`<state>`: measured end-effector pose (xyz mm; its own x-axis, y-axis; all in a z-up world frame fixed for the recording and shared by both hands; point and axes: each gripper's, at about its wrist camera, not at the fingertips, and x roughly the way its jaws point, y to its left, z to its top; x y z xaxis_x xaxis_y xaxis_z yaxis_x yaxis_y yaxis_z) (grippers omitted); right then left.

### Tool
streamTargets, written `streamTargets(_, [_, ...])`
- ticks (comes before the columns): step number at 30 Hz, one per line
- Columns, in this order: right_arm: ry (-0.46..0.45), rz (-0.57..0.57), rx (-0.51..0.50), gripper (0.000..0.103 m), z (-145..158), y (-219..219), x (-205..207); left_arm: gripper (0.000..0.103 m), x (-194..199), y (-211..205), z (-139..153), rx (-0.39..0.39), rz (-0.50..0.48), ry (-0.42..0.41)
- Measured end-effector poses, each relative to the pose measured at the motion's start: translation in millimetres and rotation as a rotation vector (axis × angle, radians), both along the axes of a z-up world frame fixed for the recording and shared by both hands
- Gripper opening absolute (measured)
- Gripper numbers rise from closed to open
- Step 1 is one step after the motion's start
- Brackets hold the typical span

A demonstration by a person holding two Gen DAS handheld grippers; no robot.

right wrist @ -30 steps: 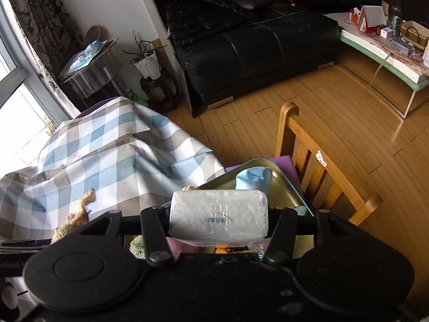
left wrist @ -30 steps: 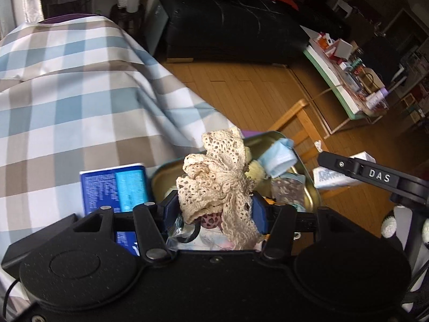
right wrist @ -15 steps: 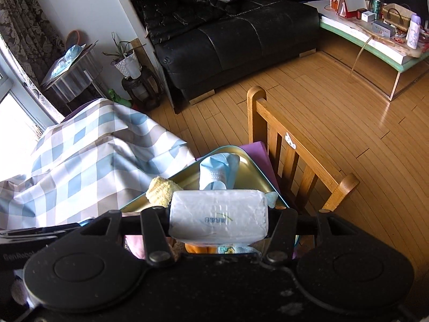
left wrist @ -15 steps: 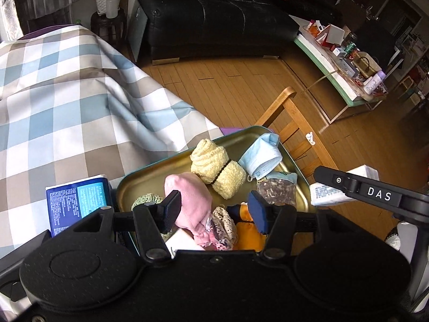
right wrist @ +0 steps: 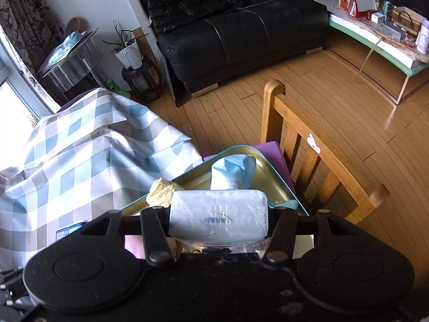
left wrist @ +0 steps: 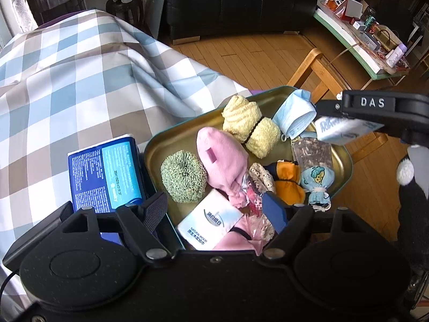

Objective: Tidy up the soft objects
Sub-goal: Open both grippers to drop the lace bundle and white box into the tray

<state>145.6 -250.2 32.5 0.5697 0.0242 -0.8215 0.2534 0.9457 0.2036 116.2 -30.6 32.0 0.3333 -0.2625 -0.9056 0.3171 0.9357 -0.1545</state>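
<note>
Tray (left wrist: 346, 161) holds two tissue packs; right gripper (right wrist: 218, 221) grips one.

A tray (left wrist: 346, 161) is seen at frame centre, filled with soft objects; a sponge (left wrist: 183, 177) lies at its left, a mask (left wrist: 295, 115) at its upper right. A box (left wrist: 104, 171) is placed left of it, on the cloth (left wrist: 80, 80).
</note>
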Motion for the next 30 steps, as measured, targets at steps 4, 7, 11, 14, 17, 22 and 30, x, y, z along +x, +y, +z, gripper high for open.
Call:
streamTargets(4, [-0.024, 0.005, -0.036, 0.056, 0, 10, 11, 0.073, -1, 8, -3, -0.007, 0.014, 0.018])
streamTargets(7, [-0.049, 0.010, -0.055, 0.059, 2, 14, 12, 0.073, -2, 13, -5, -0.016, 0.020, 0.028])
streamTargets(11, [-0.062, 0.015, -0.079, 0.061, 2, 15, 8, 0.073, -3, 16, -6, -0.021, 0.025, 0.037])
streamTargets(14, [-0.065, 0.014, -0.106, 0.061, 1, 15, -2, 0.073, -5, 17, -6, -0.025, 0.025, 0.037])
streamTargets(17, [-0.067, 0.015, -0.135, 0.062, -1, 15, -15, 0.074, -7, 18, -4, -0.025, 0.022, 0.035])
streamTargets(22, [-0.090, 0.035, -0.215, 0.064, -5, 21, -44, 0.075, -12, 18, -3, -0.003, 0.023, 0.026])
streamTargets(30, [-0.175, 0.090, -0.332, 0.073, -27, 46, -100, 0.078, -25, 22, -8, 0.046, 0.011, 0.010])
